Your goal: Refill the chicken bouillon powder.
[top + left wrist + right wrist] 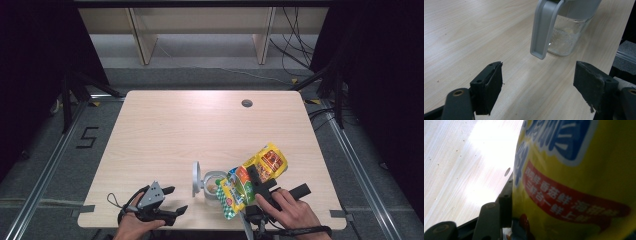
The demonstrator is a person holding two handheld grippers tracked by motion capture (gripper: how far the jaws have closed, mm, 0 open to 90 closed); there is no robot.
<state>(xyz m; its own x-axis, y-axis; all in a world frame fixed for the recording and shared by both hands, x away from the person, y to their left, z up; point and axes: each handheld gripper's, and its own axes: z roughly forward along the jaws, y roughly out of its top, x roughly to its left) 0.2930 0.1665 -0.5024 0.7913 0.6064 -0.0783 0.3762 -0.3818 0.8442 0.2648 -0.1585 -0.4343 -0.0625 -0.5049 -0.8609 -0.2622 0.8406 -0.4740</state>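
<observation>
High view: right gripper (256,184) at the near right edge of the table (165,130), held in the person's right hand (287,210). Its jaws are clamped on a yellow snack bag (252,179), which is tilted, its green-and-white lower end down by the gripper's left side and its yellow end up and away to the far right. The bag's lower end hangs over the mouth of a clear jar (214,187) that stands just left of the right gripper; some pale contents lie at the jar's bottom. The jar's grey lid (196,178) stands open, upright on the jar's left side. Left gripper (175,200) sits at the near left edge, in the left hand (134,225), jaws spread wide with nothing between them, pointing right toward the jar, well apart from it.

Left gripper view: both black pads (491,87) stand far apart over bare wood. Ahead of and between them, the jar (567,37) rests on the table; the grey lid (543,27) hangs down in front of its glass wall. No contact with either pad.

Right gripper view: the snack bag (579,180) lies against the left pad (505,207), close to the lens, printed with blue and red lettering. The other pad is hidden behind the bag. Table (461,165) lies to the left of the jaw.
</observation>
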